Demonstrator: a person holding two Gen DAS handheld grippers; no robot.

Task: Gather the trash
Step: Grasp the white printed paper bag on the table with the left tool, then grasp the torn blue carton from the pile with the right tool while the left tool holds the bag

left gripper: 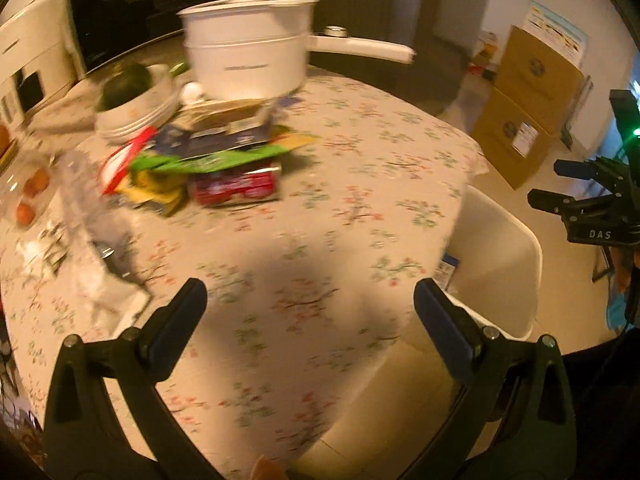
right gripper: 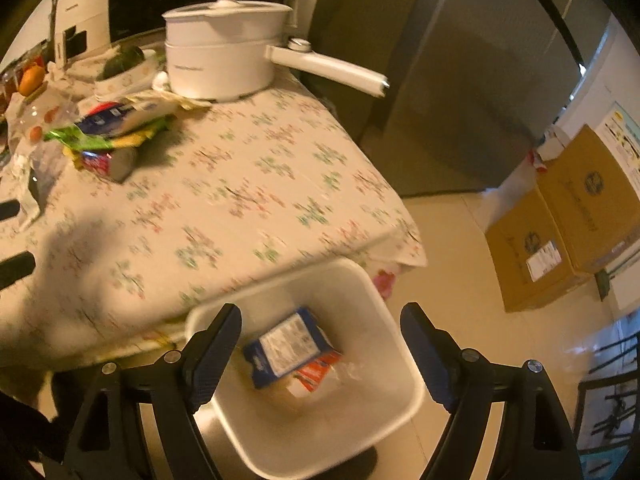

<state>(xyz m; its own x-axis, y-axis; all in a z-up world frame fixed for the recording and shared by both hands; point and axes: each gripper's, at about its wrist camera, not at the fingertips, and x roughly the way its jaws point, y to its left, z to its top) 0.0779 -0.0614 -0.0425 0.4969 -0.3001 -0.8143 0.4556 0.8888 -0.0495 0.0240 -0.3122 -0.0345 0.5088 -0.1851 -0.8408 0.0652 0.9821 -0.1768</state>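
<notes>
I've got the flowered tablecloth (left gripper: 360, 168) spread out ahead of the claws, running right to the table's edge. Far across it stands a white electric pot (left gripper: 246, 46) with its lid on, long handle (right gripper: 326, 65) sticking out to the right. Left of the pot I can see a stack of bowls (left gripper: 138, 106) with something dark green on top, too blurred to name. Further left, orange fruit (right gripper: 32, 79) near a white appliance (right gripper: 82, 24). Off to my right, on the pale floor, two cardboard boxes (right gripper: 560, 216) sit touching each other.
</notes>
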